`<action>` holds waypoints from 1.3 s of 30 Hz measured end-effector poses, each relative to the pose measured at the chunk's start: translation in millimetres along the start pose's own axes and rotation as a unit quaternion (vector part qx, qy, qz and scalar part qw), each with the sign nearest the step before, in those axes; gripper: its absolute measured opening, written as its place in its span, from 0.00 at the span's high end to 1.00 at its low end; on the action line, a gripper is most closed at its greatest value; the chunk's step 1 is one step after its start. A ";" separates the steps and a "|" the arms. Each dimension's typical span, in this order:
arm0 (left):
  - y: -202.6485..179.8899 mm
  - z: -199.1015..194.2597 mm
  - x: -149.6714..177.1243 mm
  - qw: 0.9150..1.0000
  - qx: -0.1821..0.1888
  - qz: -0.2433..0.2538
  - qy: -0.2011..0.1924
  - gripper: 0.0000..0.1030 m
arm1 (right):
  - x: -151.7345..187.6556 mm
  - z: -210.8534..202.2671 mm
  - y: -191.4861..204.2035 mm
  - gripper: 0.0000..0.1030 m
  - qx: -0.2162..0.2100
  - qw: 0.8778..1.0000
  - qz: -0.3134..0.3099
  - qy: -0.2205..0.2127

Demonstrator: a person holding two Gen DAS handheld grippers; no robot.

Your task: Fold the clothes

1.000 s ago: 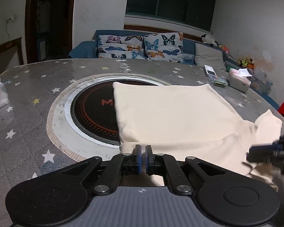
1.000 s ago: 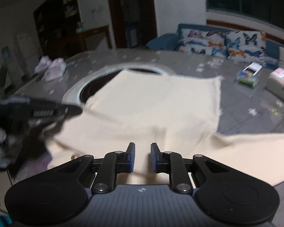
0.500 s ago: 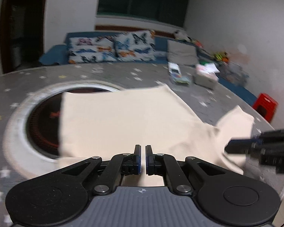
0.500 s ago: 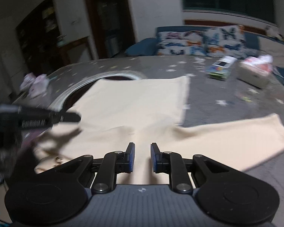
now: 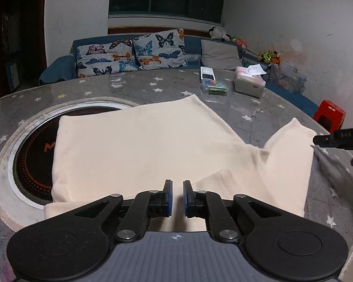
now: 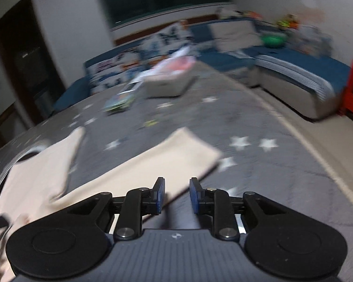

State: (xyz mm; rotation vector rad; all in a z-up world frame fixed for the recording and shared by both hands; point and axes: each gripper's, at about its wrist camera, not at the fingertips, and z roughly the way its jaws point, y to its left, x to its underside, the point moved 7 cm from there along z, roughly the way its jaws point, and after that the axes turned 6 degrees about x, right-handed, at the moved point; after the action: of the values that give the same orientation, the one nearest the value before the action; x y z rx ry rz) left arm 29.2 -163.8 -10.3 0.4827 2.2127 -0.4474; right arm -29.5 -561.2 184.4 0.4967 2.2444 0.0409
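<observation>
**Sleeve fold pending, both tools empty**

Left wrist view: cream long-sleeved top lies flat on the star-patterned grey tabletop, its body partly covering the round black cooktop inset at 9 o'clock. One sleeve stretches out toward 3 o'clock, its cuff end near the tabletop's edge. The left tool hovers over the near hem at 6 o'clock; its jaws have just been opening, a narrow gap shows between the blue pads and no cloth sits in it. The tip of the right tool pokes in at 3 o'clock, just beyond the cuff. A tissue box and a clear box of small coloured items sit at 1 o'clock, well apart from the garment.

Right wrist view: heavily blurred. The right tool has its jaws parted and just opening further, with nothing between them; it hangs above the sleeve's near edge, the cuff toward 12 o'clock.

Risks, as a judgement: with the picture this smeared, the right tool seems to be sweeping fast, so it could close beside the sleeve edge and catch only air, or snag the tabletop cover beneath. The cuff lies close to the rim, so a clumsy nudge could push it over. A one-layer pinch would drag the body and rumple the fold already laid.
</observation>
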 end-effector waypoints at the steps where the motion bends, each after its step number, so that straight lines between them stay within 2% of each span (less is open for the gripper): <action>1: -0.3 -1.5 -0.9 1.000 -0.001 -0.001 -0.002 0.88 | -2.8 4.3 -6.2 0.78 0.008 1.000 0.008 -0.002; 4: -0.5 -6.6 -3.1 1.000 -0.004 -0.002 -0.006 0.80 | -6.7 12.3 -16.7 0.78 0.017 1.000 0.026 -0.005; 8: 1.5 -8.5 -2.9 1.000 -0.010 -0.003 -0.007 0.76 | -7.7 17.1 -15.5 0.78 0.023 0.999 0.022 -0.012; 9: 2.1 -8.5 -2.3 1.000 -0.011 -0.004 -0.006 0.76 | -7.3 18.1 -13.6 0.80 0.024 0.999 0.018 -0.014; 11: 4.0 -9.3 -0.4 1.000 -0.014 -0.006 -0.004 0.75 | -7.8 19.7 -9.6 0.91 0.025 1.000 0.006 -0.015; 15: 11.0 -14.9 4.1 1.000 -0.022 -0.009 -0.003 0.71 | -12.5 6.4 -4.5 0.95 0.012 0.999 0.008 -0.035; 21: 28.0 -27.4 9.5 0.999 -0.038 -0.020 -0.007 0.69 | -23.7 -41.0 28.4 0.96 -0.055 0.996 -0.017 -0.063; 25: 37.9 -38.8 11.5 0.999 -0.045 -0.025 -0.016 0.65 | -30.1 -73.8 68.7 0.96 -0.114 0.989 -0.047 -0.078; 30: 53.1 -57.0 16.2 0.997 -0.055 -0.038 -0.030 0.65 | -31.0 -111.6 136.4 0.96 -0.191 0.973 -0.097 -0.089; 34: 67.8 -69.1 21.4 0.996 -0.063 -0.056 -0.039 0.64 | -19.5 -129.7 190.4 0.96 -0.245 0.956 -0.138 -0.080; 39: 80.7 -81.1 28.1 0.994 -0.068 -0.071 -0.047 0.64 | 7.3 -136.3 253.0 0.96 -0.287 0.936 -0.195 -0.057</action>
State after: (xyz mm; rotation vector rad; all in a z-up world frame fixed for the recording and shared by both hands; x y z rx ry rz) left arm -1.0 -50.9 4.7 0.2271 2.1763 -0.3824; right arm -48.4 -307.4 317.9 -0.2567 2.0482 0.4372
